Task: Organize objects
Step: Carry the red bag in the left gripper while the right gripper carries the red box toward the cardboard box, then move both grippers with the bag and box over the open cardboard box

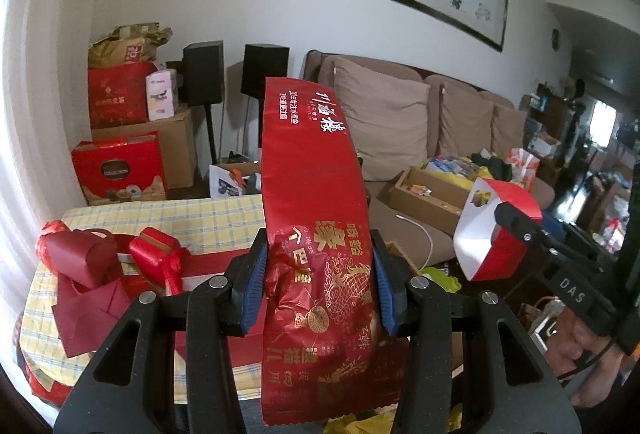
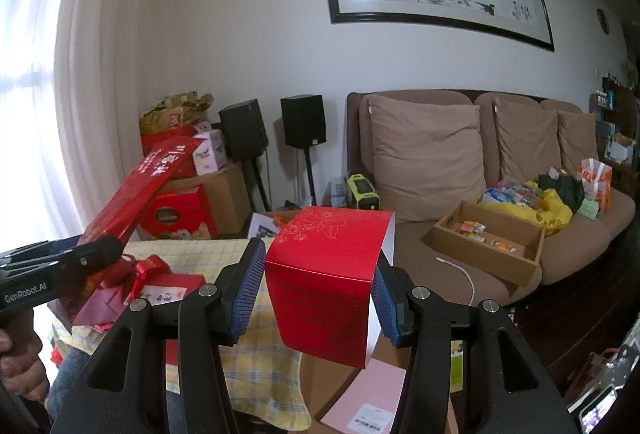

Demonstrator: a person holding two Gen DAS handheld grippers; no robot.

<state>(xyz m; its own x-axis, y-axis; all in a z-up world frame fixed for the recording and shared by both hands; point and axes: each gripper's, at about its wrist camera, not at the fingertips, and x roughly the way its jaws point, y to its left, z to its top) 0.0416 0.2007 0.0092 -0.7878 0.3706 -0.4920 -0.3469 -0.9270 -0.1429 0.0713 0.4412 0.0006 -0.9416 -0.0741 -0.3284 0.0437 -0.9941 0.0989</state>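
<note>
You are mid-carry with both tools loaded. Your left gripper is clamped on the long red foil packet, pads pressing its crumpled lower part while the rest stands up and away from the jaws, clear of the table. Your right gripper has its pads against both sides of the red-and-white carton sleeve, held in the air above the table edge; the left wrist view shows it as an open-ended sleeve, so it will likely crush if squeezed harder. Below and to the left, the table with the yellow checked cloth carries a cluster of small red gift boxes and ribbon, lying on a flat red box. Judged step: transport, placement not yet begun. Where each item belongs cannot be told from these views. The next move calls for choosing a bare patch of cloth or the red pile, lowering one item until it rests, and releasing it before dealing with the other. Keep the tall packet from swinging into the sleeve.
</note>
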